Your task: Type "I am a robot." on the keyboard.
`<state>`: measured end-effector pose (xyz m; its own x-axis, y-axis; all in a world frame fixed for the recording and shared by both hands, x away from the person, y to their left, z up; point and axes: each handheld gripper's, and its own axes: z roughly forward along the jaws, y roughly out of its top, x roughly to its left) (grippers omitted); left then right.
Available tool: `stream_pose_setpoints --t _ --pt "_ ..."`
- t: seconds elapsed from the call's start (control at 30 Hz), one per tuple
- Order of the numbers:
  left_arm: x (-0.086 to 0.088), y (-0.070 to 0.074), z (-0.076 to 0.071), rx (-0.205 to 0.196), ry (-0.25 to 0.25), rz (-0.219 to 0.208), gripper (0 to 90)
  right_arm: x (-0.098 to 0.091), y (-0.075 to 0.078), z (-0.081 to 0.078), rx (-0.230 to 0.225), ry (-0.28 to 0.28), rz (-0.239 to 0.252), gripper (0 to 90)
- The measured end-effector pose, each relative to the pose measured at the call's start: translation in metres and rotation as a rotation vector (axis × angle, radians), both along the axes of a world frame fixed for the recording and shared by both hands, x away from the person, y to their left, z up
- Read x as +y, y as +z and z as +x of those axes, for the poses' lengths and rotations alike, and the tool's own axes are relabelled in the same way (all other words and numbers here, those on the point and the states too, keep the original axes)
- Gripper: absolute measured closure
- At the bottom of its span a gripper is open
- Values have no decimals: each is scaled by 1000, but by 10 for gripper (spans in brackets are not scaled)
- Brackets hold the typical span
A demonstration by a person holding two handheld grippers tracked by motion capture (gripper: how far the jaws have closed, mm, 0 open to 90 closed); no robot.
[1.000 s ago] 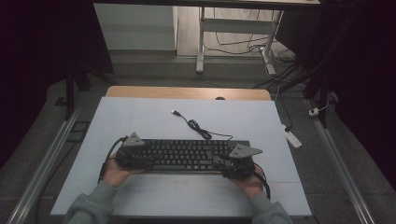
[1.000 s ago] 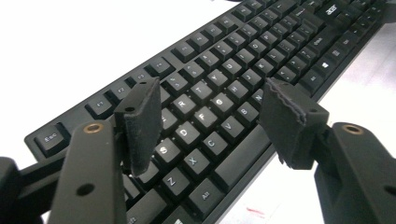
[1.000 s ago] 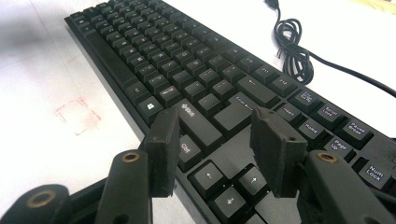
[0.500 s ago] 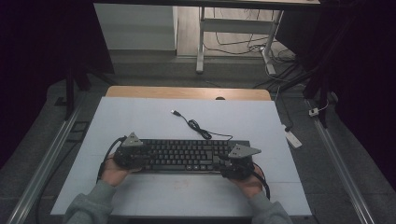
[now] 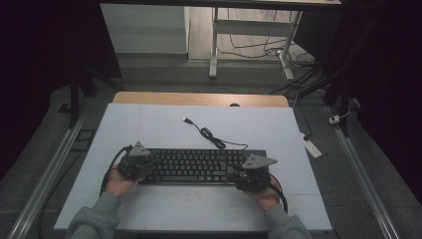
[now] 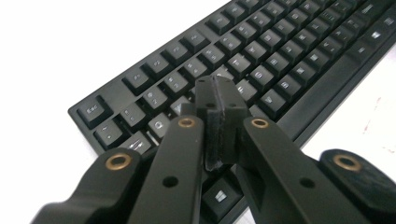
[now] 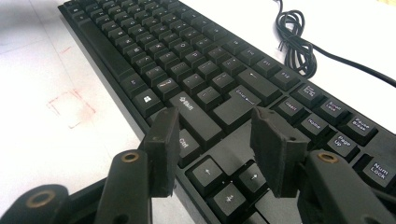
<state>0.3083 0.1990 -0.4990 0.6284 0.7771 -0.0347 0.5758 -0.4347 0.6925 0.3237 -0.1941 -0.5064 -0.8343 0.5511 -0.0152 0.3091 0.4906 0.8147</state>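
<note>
Pressing keys on the keyboard (image 5: pixel 199 167), lying near the desk's (image 5: pixel 149 124) front edge.
Left gripper (image 6: pixel 217 100): fingers just closed, pads together, nothing between, above the left keys. Right gripper (image 7: pixel 212 140): fingers apart over the arrow keys. Descend vertically onto one keycap; avoid neighbouring keys.

I'm working in what looks like a lab or recording room: a white surface (image 5: pixel 149 124) flanked by metal rails (image 5: pixel 45 174), dark curtains (image 5: pixel 45 59) on both sides, loose cables (image 5: pixel 259 47) and a power strip (image 5: pixel 312 148) on the grey floor (image 5: pixel 164 74).
</note>
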Motion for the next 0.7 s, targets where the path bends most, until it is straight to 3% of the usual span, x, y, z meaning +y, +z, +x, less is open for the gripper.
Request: stream_pose_setpoints --t 0.3,0.7 --pt "5 -8 4 31 29 34 888 1 -1 0 3 3 -5 528" --pt "2 -18 7 52 25 60 887 1 -2 1 3 -4 -12 527"
